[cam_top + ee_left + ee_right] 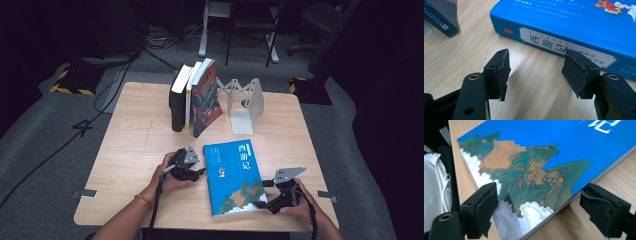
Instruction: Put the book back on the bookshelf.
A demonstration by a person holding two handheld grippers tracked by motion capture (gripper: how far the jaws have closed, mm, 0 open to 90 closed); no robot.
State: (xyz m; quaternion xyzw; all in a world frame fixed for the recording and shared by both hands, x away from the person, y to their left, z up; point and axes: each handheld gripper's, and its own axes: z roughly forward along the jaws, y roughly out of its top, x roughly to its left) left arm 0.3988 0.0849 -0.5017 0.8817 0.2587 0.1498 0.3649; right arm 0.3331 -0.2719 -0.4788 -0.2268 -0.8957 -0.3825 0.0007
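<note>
A blue book [235,175] with white Chinese lettering and a mountain picture lies flat on the wooden table [135,145], near its front. My left gripper [202,171] rests on the table at the book's left side. In the left gripper view, this gripper [537,68] is open with only bare wood between its pads, and the book's labelled spine [564,47] runs just beyond them. My right gripper [262,195] is at the book's near right corner. It [541,205] is open, with that corner [531,210] between the pads; the right pad [601,207] stands clear of the book's edge.
Three books [195,97] stand upright at the back of the table, leaning beside a white metal bookend [245,105]. The table's front edge is close behind both hands. Chairs and cables lie on the dark floor beyond the table.
</note>
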